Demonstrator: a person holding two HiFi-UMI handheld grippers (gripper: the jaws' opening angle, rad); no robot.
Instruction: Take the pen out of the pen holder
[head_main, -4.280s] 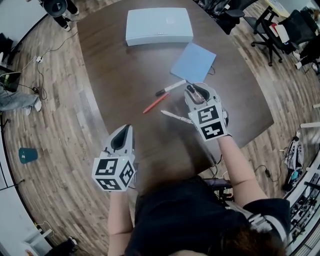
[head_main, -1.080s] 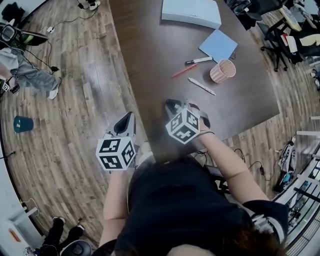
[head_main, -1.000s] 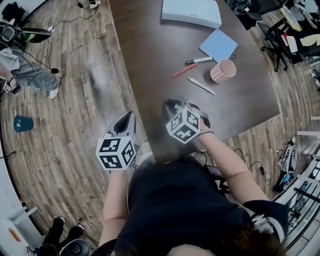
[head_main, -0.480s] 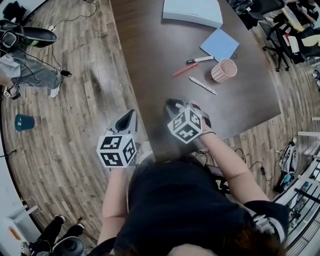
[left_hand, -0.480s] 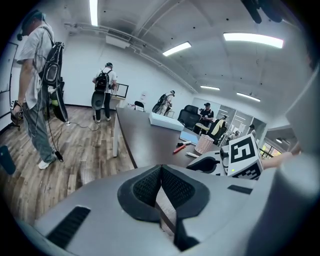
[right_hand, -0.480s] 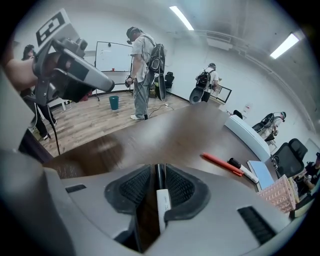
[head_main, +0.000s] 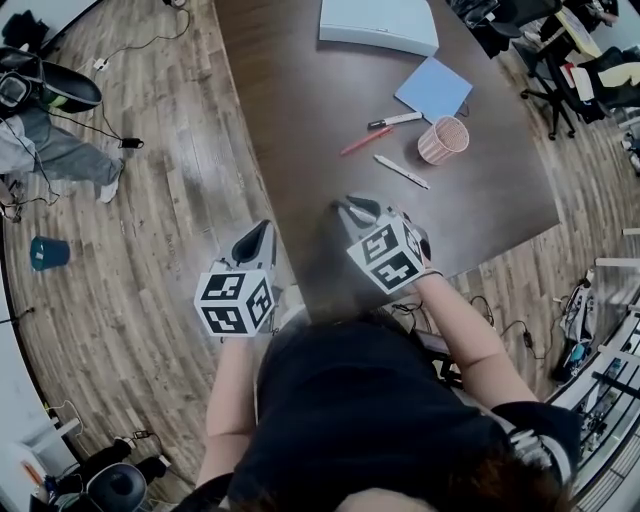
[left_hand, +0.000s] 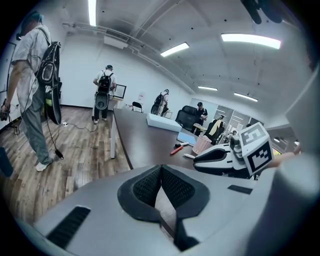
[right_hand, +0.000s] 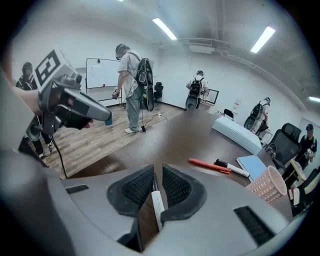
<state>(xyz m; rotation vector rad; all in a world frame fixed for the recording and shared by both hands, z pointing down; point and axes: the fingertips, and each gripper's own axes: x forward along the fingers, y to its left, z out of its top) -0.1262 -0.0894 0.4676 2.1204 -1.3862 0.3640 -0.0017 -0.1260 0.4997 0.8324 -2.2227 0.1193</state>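
Right claw (head_main: 348, 207), empty jaws just closing but apart, hovers over table's (head_main: 300, 120) near edge; left claw (head_main: 258, 230) clenched.

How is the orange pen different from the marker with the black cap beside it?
The orange pen is orange-red all over; the marker has a white body and a black cap. The orange pen looks thinner, the marker thicker. The marker lies nearer the blue notebook than the orange pen does. Both lie flat on the brown table, outside the pink pen holder.
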